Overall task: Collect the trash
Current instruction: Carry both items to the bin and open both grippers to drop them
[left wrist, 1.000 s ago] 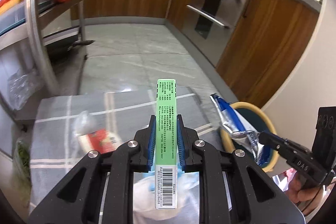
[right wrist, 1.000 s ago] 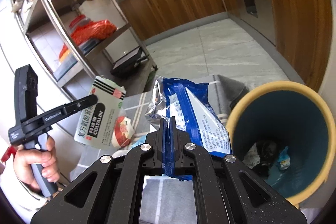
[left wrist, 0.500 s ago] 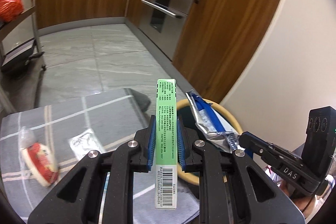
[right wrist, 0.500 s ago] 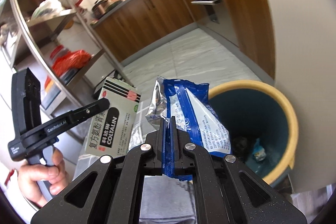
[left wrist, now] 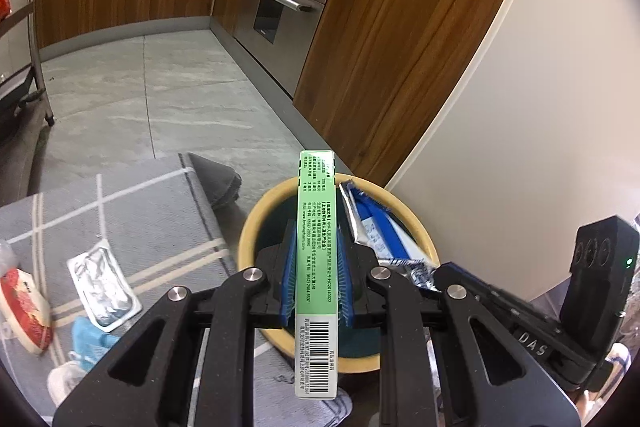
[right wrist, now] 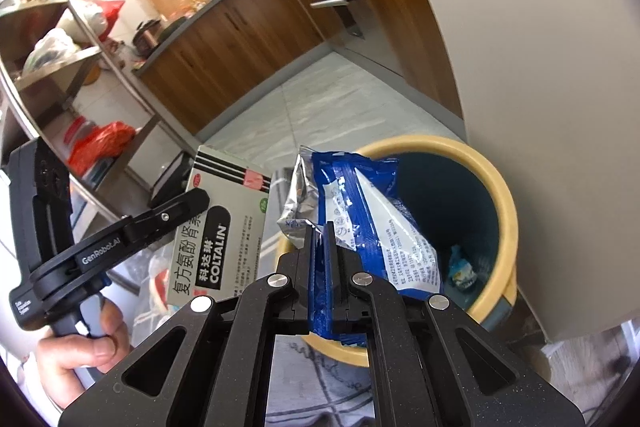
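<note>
- Left tool (left wrist: 314, 269): blue pads pinch a green-edged box (left wrist: 316, 267) by its broad faces, the narrow edge with the barcode facing the camera. In the right wrist view the same box (right wrist: 218, 239) shows its printed front, "COLTALIN", and hangs beside the bin's near-left rim, not clearly over the opening.
- Right tool (right wrist: 319, 227): pressed together on the near edge of a blue and silver wrapper (right wrist: 360, 223). The wrapper stands up from the tool and leans over the bin's mouth.
- Bin (left wrist: 256, 227): dark teal inside with a pale yellow rim (right wrist: 506, 211), standing on the floor against the white wall. A few scraps (right wrist: 460, 267) lie at its bottom. The left wrist view looks straight down into it past the box.
- Trash away from the bin: on the grey checked cloth (left wrist: 140, 211) to its left lie a foil sachet (left wrist: 102, 287), a red and white packet (left wrist: 24, 307) and a blue scrap (left wrist: 90, 339).
- Stage, as judged: both items are carried to the bin and await release; the cloth items are not yet collected.
- Risk 1: the box, long and rigid, may strike the rim and tip out onto the cloth if let go before it is over the opening.
- Risk 2: the light wrapper may cling to the pads or drift and catch on the rim instead of falling in.
- Risk 3: the two tools sit close beside each other at the bin; releasing together invites a knock between them or between the items.
</note>
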A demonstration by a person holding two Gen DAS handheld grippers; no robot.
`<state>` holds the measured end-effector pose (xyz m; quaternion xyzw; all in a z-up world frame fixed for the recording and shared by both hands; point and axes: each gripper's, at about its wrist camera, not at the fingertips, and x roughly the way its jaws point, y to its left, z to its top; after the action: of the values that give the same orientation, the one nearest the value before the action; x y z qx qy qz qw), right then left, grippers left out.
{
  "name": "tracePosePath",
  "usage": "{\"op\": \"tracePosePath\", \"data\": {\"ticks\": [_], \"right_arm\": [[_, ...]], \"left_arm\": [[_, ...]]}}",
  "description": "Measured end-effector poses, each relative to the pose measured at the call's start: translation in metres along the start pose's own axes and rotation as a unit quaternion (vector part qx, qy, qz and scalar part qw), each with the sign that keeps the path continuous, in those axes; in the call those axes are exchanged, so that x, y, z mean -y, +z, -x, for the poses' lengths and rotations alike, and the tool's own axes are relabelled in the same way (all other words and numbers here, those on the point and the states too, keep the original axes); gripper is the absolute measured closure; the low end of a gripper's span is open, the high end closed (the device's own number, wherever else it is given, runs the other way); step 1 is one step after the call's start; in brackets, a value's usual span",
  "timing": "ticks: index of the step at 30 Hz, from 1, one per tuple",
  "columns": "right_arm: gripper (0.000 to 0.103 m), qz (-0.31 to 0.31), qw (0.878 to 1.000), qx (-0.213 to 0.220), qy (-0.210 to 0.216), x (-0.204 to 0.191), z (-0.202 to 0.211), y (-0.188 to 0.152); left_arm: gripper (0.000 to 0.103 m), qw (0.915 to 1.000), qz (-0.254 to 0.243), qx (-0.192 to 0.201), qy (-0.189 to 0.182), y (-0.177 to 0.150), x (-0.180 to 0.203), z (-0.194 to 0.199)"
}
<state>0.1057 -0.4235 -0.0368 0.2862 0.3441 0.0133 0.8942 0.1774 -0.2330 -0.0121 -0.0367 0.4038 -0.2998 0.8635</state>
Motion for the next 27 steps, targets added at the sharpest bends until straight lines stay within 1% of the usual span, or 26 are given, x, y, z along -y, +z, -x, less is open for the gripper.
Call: {"op": "tracePosePath", "data": {"ticks": [5,7,11,12,13,14,15,16,24,25,26,27], "right_arm": [[0.099,-0.045,0.999,-0.024,-0.011,0.025,-0.017,-0.010],[0.098,-0.055,0.998,-0.034,-0.018,0.032,-0.024,-0.014],[0.098,-0.075,0.996,-0.051,-0.020,0.042,-0.034,-0.017],[0.098,-0.081,0.995,-0.049,-0.020,0.043,-0.035,-0.017],[0.095,-0.089,0.995,-0.048,-0.019,0.048,-0.033,-0.019],[0.092,-0.095,0.994,-0.047,-0.018,0.052,-0.031,-0.020],[0.084,-0.100,0.994,-0.044,-0.014,0.054,-0.029,-0.019],[0.082,-0.101,0.994,-0.036,-0.013,0.054,-0.026,-0.018],[0.082,-0.092,0.996,-0.004,-0.018,0.047,-0.005,-0.006],[0.082,-0.091,0.996,0.000,-0.019,0.046,-0.003,-0.005],[0.082,-0.090,0.996,0.001,-0.019,0.045,-0.002,-0.005],[0.082,-0.091,0.996,0.003,-0.020,0.044,-0.001,-0.004]], "left_arm": [[0.086,0.9999,0.008,-0.003,-0.008,0.001,0.003,-0.009],[0.085,0.9999,0.007,-0.003,-0.009,0.001,0.004,-0.013],[0.085,0.9998,0.011,-0.010,-0.012,0.000,0.006,-0.024],[0.085,0.9998,0.012,-0.012,-0.013,-0.001,0.007,-0.027],[0.085,0.9997,0.014,-0.014,-0.014,-0.002,0.007,-0.029],[0.085,0.9996,0.016,-0.016,-0.015,-0.003,0.007,-0.032],[0.085,0.9995,0.017,-0.019,-0.017,-0.004,0.007,-0.036],[0.085,0.9995,0.017,-0.021,-0.018,-0.005,0.008,-0.038],[0.084,0.9979,0.029,-0.049,-0.028,-0.014,0.006,-0.057],[0.082,0.9978,0.030,-0.051,-0.029,-0.015,0.006,-0.057],[0.077,0.9977,0.031,-0.051,-0.031,-0.016,0.006,-0.056],[0.067,0.9979,0.030,-0.050,-0.029,-0.015,0.005,-0.055]]}}
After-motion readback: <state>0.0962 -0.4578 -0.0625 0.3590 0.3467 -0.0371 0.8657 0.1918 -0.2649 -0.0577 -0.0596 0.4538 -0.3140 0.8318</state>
